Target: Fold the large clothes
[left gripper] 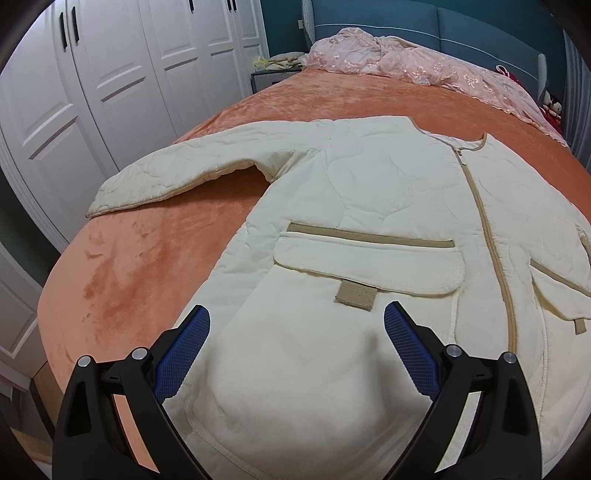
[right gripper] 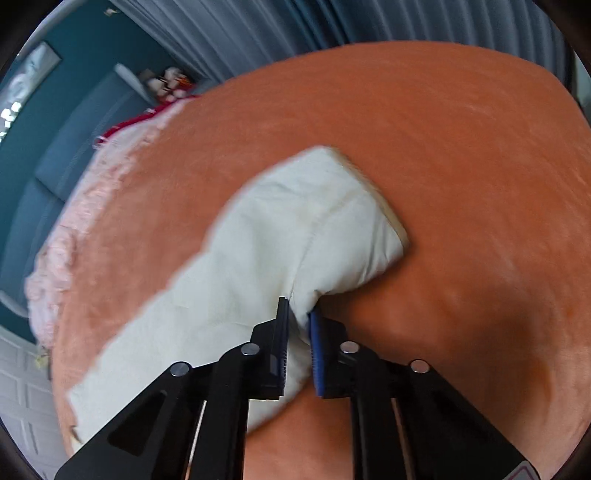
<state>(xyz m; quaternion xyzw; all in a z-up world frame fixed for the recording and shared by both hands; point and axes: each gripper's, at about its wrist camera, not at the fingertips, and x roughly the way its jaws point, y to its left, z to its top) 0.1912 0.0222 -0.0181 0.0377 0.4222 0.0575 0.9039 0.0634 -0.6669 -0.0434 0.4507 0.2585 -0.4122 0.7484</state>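
Observation:
A cream quilted jacket [left gripper: 369, 192] with tan zipper and pocket trim lies face up on the orange bedspread [left gripper: 155, 258]. One sleeve [left gripper: 177, 173] stretches out to the left. My left gripper [left gripper: 297, 314] hangs open just above the jacket's lower hem, with nothing between its blue pads. In the right wrist view, which is blurred, the jacket's other sleeve [right gripper: 306, 225] lies across the bedspread [right gripper: 461, 166]. My right gripper [right gripper: 299, 310] is shut on a fold of that sleeve's edge; cloth bulges out between the two fingers.
A crumpled pink lace cover [left gripper: 406, 59] lies at the head of the bed against the blue headboard [left gripper: 480, 26]. White wardrobe doors [left gripper: 110, 74] stand left of the bed. Grey curtains [right gripper: 332, 22] hang beyond the far side.

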